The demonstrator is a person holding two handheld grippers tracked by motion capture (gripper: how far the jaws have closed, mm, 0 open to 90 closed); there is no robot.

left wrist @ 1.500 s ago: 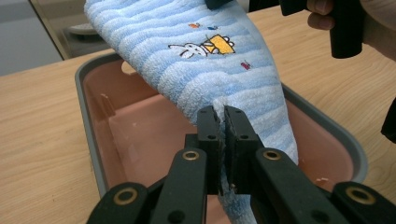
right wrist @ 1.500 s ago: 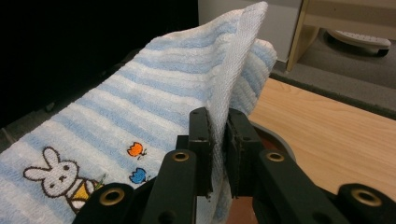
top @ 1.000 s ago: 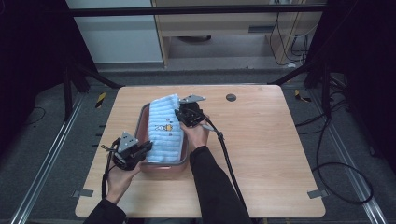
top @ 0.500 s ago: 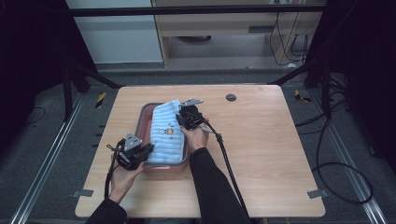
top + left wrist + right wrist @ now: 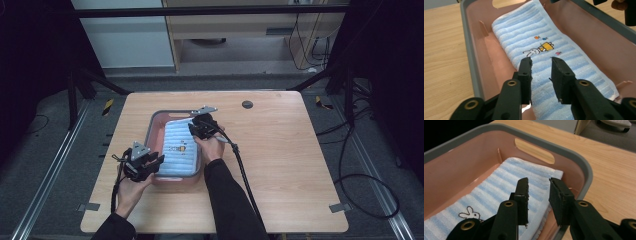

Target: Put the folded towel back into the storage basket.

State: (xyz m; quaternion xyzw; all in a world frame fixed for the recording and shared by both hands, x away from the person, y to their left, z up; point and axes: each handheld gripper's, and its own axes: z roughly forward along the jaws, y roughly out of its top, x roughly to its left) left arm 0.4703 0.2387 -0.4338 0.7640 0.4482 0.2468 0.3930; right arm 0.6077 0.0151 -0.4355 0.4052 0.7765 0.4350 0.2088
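Folded towel (image 5: 179, 150) lies flat in the pink basin (image 5: 159, 118), placement apparently done; beneath my left hand-held gripper (image 5: 541, 67) and right hand-held gripper (image 5: 538, 188), jaws just opening, empty; withdrawal remains.

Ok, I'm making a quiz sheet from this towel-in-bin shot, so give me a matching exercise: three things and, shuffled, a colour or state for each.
Things:
1. towel
2. bin
3. left gripper

Colour or state:
A. pink inside with a grey rim
B. jaws apart above the towel, just been opening, nothing between them
C. blue and white stripes with a small rabbit picture

Pairs: 1-C, 2-A, 3-B
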